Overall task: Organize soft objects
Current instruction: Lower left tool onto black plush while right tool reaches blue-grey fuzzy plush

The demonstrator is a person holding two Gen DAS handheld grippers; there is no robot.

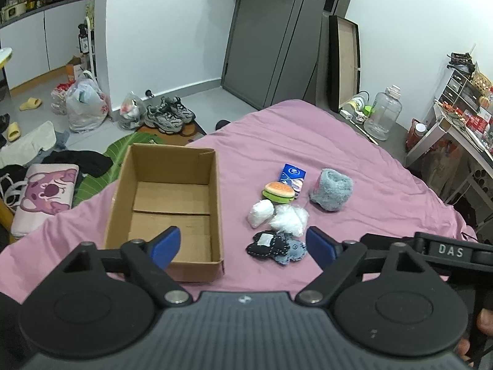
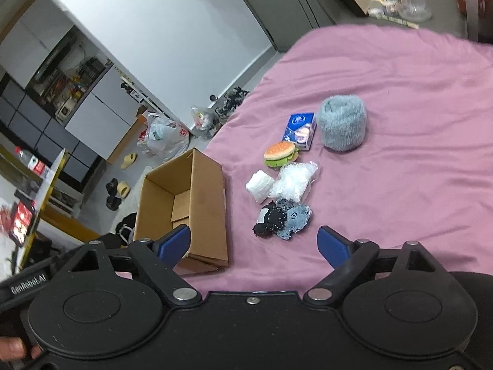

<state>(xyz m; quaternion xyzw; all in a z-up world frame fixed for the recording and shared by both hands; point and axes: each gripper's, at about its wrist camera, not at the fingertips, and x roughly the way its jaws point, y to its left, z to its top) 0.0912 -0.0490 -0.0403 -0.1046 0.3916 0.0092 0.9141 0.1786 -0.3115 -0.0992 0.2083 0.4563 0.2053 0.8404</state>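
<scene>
I have both sets of tongs spread wide and empty, the left gripper (image 1: pixel 243 248) and the right gripper (image 2: pixel 254 243) hovering over the near edge of the pink bed (image 1: pixel 385 191). The soft things sit in a loose cluster toward the middle of the bed, just right of the empty cardboard box (image 1: pixel 168 203) that lies by the left edge. Nearest me is the dark stitched plush (image 1: pixel 277 246), which I judge light and squashy, best pinched across its middle. Beyond it lie two white crinkly packets (image 2: pixel 280 182), touching each other; their film looks slippery, so I would grip a bunched fold. The burger toy (image 2: pixel 281 153) should compress easily at its sides. The blue tissue pack (image 2: pixel 299 131) is partly tucked behind it, and the grey fluffy roll (image 2: pixel 342 123) stands slightly apart, bulky but surely light. The box's tall right wall stands between cluster and box floor, so I expect to lift over it.
</scene>
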